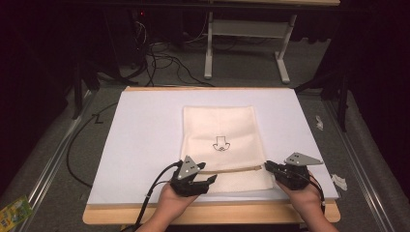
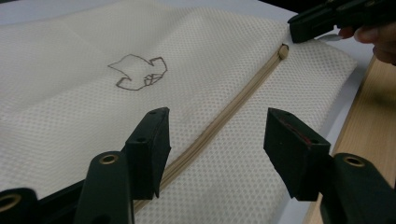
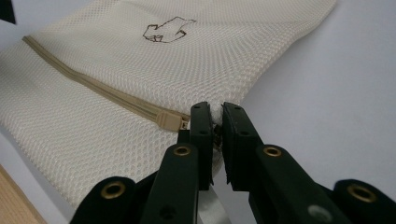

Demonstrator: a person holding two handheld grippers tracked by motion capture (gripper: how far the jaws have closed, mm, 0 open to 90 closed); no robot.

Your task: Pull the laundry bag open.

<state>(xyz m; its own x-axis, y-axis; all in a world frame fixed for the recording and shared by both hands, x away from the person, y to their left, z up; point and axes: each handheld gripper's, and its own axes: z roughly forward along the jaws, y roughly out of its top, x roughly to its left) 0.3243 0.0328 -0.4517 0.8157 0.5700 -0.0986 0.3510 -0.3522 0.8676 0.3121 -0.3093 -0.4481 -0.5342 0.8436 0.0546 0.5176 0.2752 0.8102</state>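
Left gripper [image 1: 209, 180]: near edge, jaws apart over bag's left end | right gripper [image 3: 216, 122]: jaws pinched on bag edge by zipper pull [image 3: 171, 120] | mesh bag [image 1: 220, 124]: flat, centre of white board [image 1: 140, 140], zipper [image 1: 232, 169] running left-right

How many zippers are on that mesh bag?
1: a tan zipper crosses the mesh bag near its front edge, between the left gripper and right gripper. The underside is hidden.

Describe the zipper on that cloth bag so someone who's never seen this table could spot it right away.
On the white board lies a cream mesh bag with a small dark line drawing at its middle. Near the bag's edge closest to the person, a tan zipper runs straight across between the left gripper and right gripper, the only darker stripe on it.
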